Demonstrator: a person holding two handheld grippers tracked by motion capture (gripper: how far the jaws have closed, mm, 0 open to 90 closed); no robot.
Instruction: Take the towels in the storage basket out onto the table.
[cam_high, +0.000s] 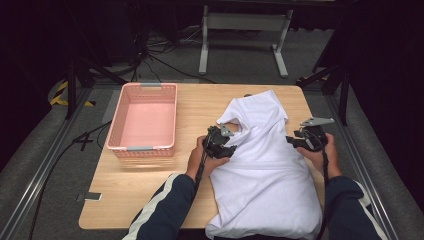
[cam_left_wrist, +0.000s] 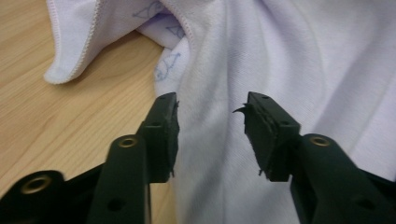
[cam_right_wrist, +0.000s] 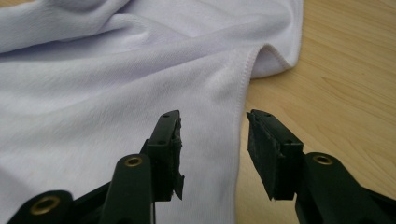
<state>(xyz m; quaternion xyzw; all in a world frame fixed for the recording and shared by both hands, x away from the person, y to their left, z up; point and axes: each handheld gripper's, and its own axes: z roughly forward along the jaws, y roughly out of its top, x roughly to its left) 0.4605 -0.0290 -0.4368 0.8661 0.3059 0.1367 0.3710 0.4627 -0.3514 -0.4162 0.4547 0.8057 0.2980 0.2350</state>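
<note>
While a white cotton garment (cam_high: 265, 165) lay spread across the right half of the light wooden table (cam_high: 130, 195), reaching from the far edge to the near one, the left gripper (cam_left_wrist: 211, 135) hovered over its left edge with jaws spread apart and cloth between them, pinching nothing. The right gripper (cam_right_wrist: 212, 151) sat at the garment's stitched right hem, jaws likewise apart. A pink perforated plastic basket (cam_high: 115, 130) stood well apart on the table's left side.
</note>
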